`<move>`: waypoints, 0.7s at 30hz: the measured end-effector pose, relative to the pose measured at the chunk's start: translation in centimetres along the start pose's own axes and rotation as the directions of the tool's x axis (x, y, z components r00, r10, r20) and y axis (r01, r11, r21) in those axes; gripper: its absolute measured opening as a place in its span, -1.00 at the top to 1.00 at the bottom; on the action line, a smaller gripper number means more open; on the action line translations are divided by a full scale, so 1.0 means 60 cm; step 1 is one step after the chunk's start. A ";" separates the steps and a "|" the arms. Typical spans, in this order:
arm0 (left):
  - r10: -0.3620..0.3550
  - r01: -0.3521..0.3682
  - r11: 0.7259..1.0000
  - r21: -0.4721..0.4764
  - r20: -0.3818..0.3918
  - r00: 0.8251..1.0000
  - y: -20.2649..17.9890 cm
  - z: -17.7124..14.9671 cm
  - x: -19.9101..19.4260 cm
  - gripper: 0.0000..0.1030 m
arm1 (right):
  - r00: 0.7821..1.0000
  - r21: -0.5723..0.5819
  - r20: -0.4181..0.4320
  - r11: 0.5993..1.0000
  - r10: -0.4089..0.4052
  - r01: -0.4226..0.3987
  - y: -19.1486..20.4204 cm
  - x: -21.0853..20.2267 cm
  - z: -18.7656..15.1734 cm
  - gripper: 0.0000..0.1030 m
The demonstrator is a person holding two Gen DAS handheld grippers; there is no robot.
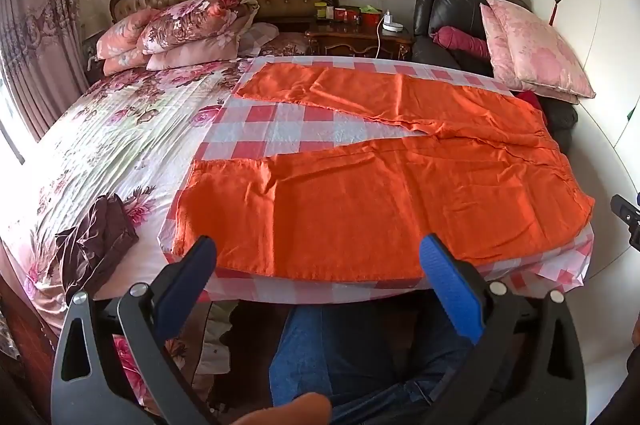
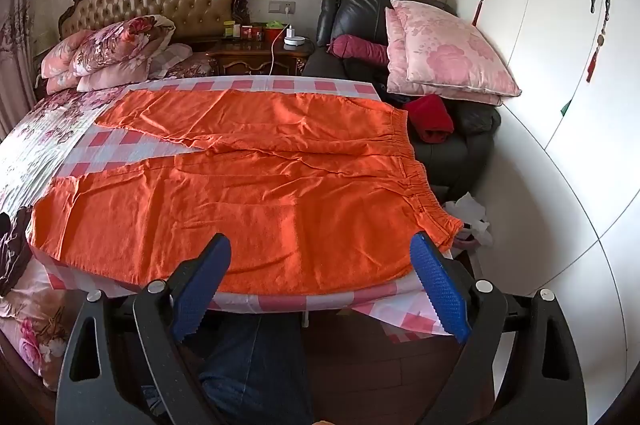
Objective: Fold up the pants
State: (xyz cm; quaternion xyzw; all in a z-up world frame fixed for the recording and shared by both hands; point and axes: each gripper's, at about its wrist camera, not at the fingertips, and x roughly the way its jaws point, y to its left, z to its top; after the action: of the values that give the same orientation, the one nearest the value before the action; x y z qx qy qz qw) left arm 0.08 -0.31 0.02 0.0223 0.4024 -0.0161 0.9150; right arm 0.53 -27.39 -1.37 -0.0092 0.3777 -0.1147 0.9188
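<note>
Orange pants [image 1: 400, 185] lie flat and spread on a pink-and-white checked cloth [image 1: 304, 129] over the bed, legs apart pointing left, elastic waistband at the right [image 2: 416, 181]. My left gripper [image 1: 320, 249] is open and empty, held just above the near edge of the near leg. My right gripper [image 2: 320, 245] is open and empty, over the near edge of the pants [image 2: 248, 193] close to the waistband end. Neither touches the fabric.
A dark brown folded garment [image 1: 96, 237] lies on the floral bedding at left. Pillows [image 1: 180, 29] are stacked by the headboard. A nightstand [image 1: 360, 41], a black armchair with pink cushions [image 2: 444, 53] and white wardrobe doors [image 2: 560, 65] stand behind and right. The person's jeans [image 1: 352, 353] show below.
</note>
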 end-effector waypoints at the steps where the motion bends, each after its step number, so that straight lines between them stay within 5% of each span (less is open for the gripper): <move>1: 0.001 -0.001 1.000 0.000 0.001 1.000 -0.001 0.000 0.000 -0.97 | 1.000 -0.002 0.002 1.000 -0.001 0.001 0.000 -0.001 0.000 -0.71; 21: -0.006 0.006 1.000 -0.004 -0.002 1.000 0.001 -0.003 0.005 -0.97 | 1.000 -0.004 -0.002 1.000 0.000 0.000 0.002 0.005 -0.004 -0.71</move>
State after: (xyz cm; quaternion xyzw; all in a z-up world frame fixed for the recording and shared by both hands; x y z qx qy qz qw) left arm 0.17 -0.25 -0.35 0.0190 0.4035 -0.0180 0.9146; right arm 0.59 -27.34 -1.72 -0.0108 0.3787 -0.1143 0.9184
